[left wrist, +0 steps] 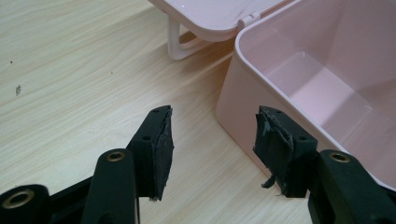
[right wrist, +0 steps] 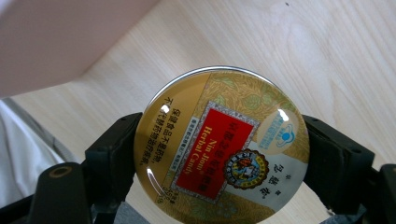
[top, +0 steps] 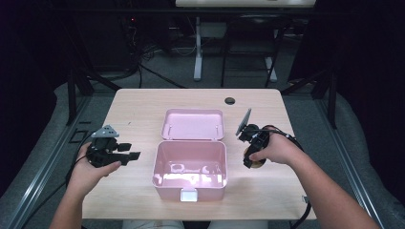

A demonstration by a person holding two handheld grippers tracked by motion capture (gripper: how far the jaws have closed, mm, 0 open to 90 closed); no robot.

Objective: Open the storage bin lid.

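A pink plastic box (top: 189, 168) stands in the middle of the table, its lid (top: 193, 124) folded back flat behind it. In the left gripper view the box (left wrist: 289, 84) is empty inside. My left gripper (top: 133, 155) is open just left of the box, its jaws apart with nothing between them (left wrist: 212, 144). To the right of the box, my right gripper (top: 252, 161) points down at the table. It is shut on a round gold candy tin (right wrist: 222, 149) with a red label, seen as a small brown disc (top: 257, 164) in the high view.
The light wooden table (top: 143, 105) has a dark cable hole (top: 230, 100) near its far edge. Table legs and cables stand on the floor behind. Dark railings run along both sides.
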